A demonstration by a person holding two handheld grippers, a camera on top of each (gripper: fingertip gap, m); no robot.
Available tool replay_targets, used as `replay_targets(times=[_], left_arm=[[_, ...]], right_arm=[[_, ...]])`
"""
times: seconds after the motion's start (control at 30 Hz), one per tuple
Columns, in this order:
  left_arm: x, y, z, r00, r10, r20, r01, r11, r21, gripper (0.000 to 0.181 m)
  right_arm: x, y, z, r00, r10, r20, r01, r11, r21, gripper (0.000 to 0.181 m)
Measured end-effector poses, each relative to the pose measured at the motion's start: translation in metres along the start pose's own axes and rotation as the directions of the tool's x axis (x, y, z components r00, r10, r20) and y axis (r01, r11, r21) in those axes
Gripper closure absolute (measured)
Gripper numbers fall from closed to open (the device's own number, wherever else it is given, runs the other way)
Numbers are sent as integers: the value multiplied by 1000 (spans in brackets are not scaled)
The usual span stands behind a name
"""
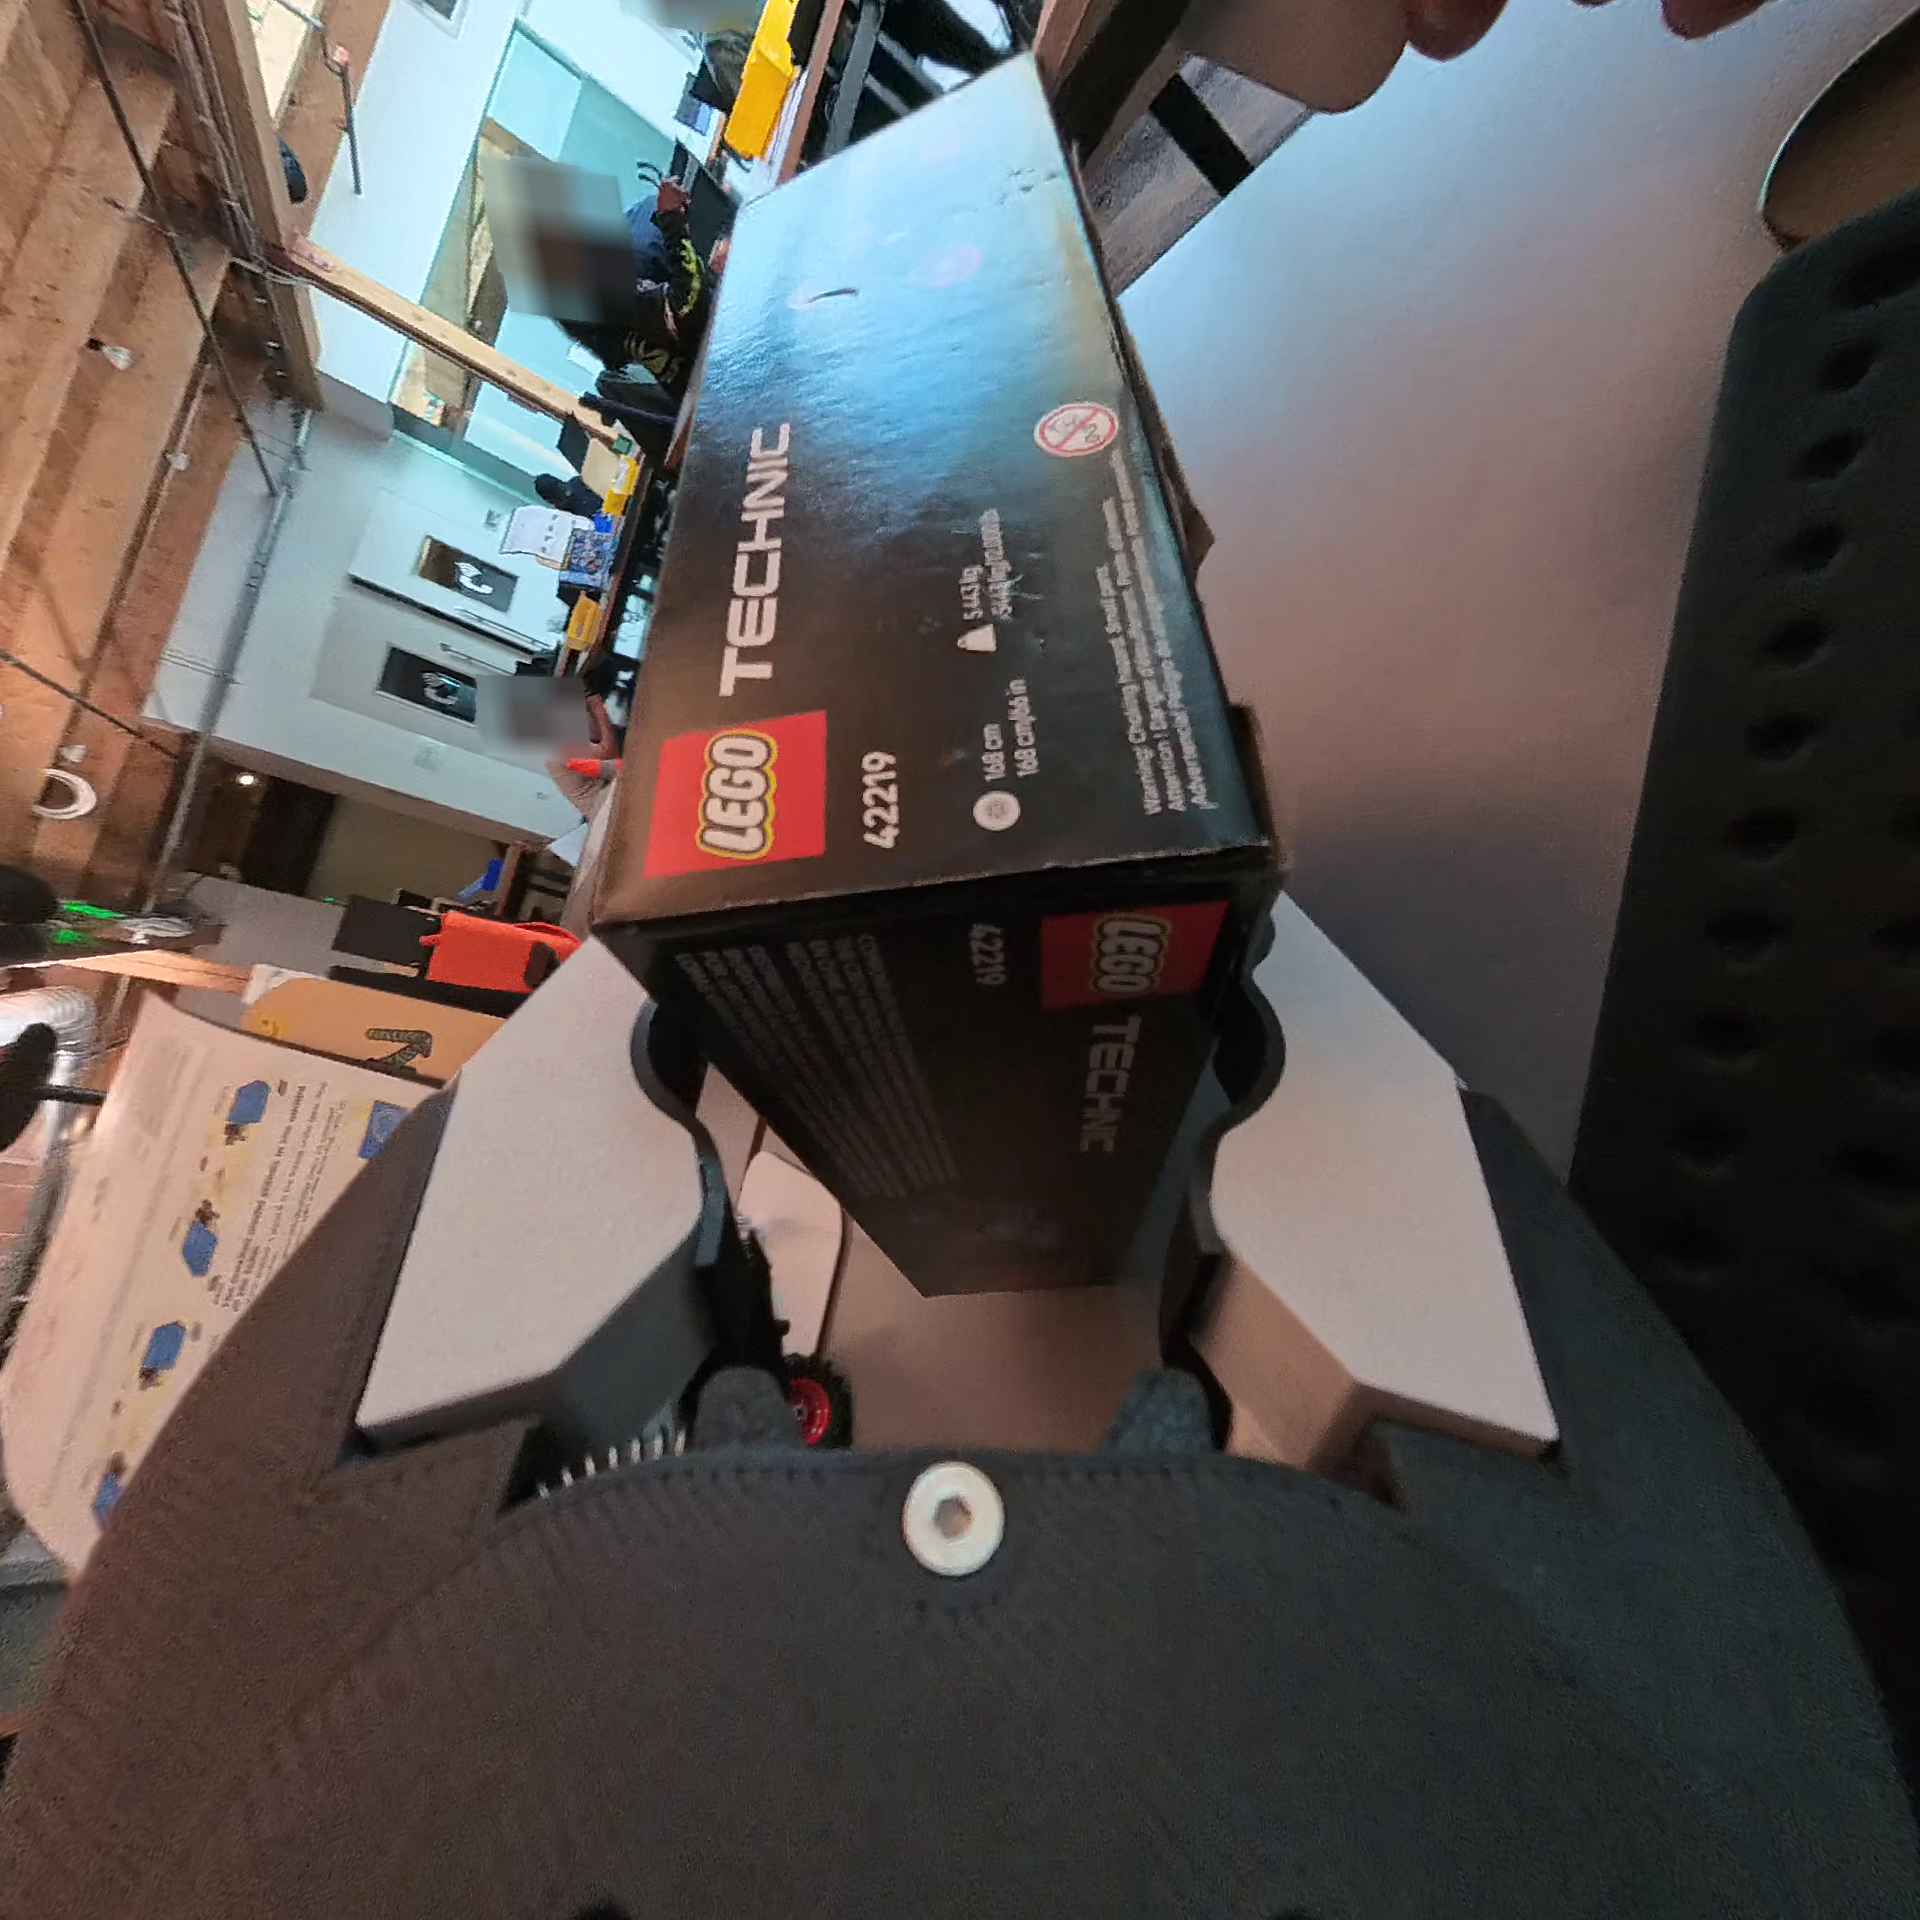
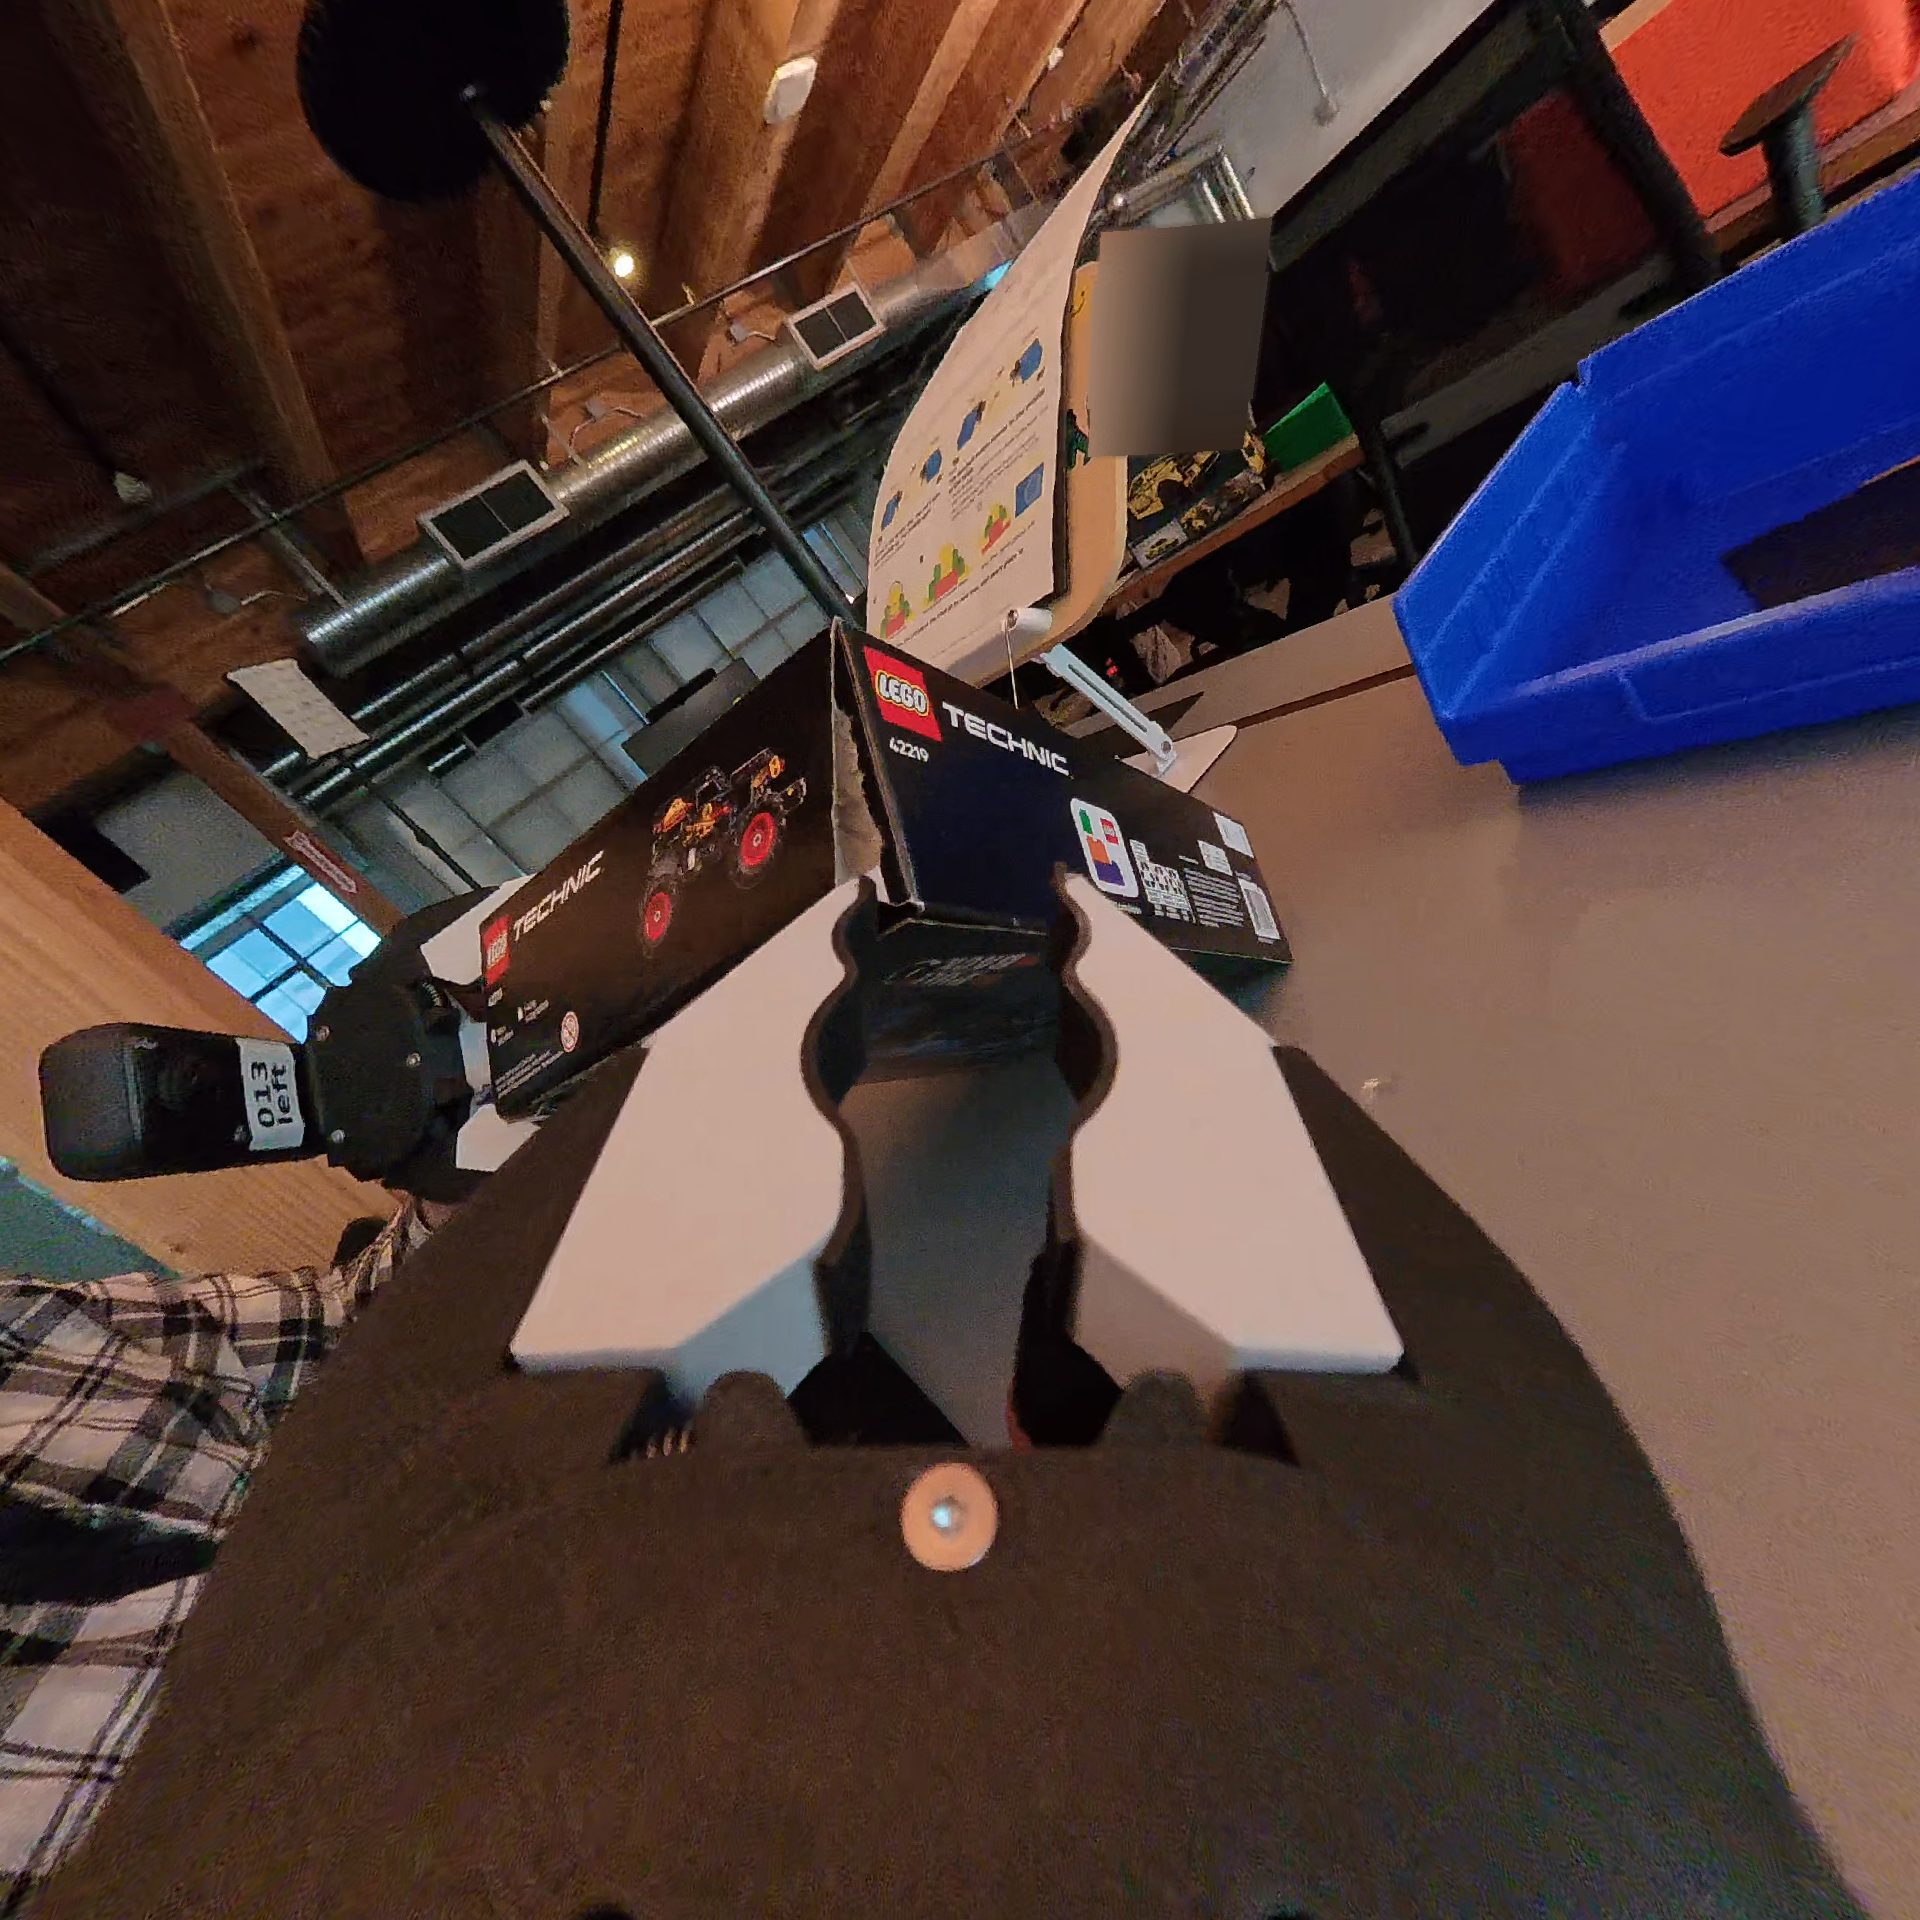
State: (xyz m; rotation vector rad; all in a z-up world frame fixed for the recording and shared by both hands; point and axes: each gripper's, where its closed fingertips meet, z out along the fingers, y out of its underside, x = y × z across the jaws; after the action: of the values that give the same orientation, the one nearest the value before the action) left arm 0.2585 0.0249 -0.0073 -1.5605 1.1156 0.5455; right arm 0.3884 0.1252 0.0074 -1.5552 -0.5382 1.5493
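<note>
Your left gripper [image 1: 951, 1049] is clamped across the end of the black toy box [image 1: 914, 582], lifted off the grey table [image 2: 1558, 1039]. Your right gripper [image 2: 961, 971] pinches the box's open end flap [image 2: 956, 977]; a blue bin [image 2: 1662, 582] sits beyond the box.

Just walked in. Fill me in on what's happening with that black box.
A person is holding a black toy box with a gripper in each hand. The left gripper clamps one end of the box; the right gripper pinches the opened end flap at the other end. The box sits tilted just over the grey table. An instruction booklet stands propped behind it, and a blue bin rests to the right.
</note>
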Motion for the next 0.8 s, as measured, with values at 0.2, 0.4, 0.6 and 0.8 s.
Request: replay_targets(times=[0.2, 0.4, 0.6, 0.8], left_arm=[[15, 2, 10, 996, 80, 40, -79, 997, -13, 79], [42, -6, 23, 988, 152, 18, -152, 988, -2, 82], [65, 0, 32, 986, 101, -130, -100, 995, 13, 84], [68, 10, 18, 952, -48, -303, 67, 996, 52, 76]], right_arm=[[14, 5, -28, 997, -33, -68, 37, 998, 54, 120], [16, 45, -1, 997, -42, -70, 33, 990, -137, 114], [40, 57, 5, 996, 15, -92, -28, 988, -150, 114], [39, 62, 10, 999, -4, -51, -6, 983, -185, 132]])
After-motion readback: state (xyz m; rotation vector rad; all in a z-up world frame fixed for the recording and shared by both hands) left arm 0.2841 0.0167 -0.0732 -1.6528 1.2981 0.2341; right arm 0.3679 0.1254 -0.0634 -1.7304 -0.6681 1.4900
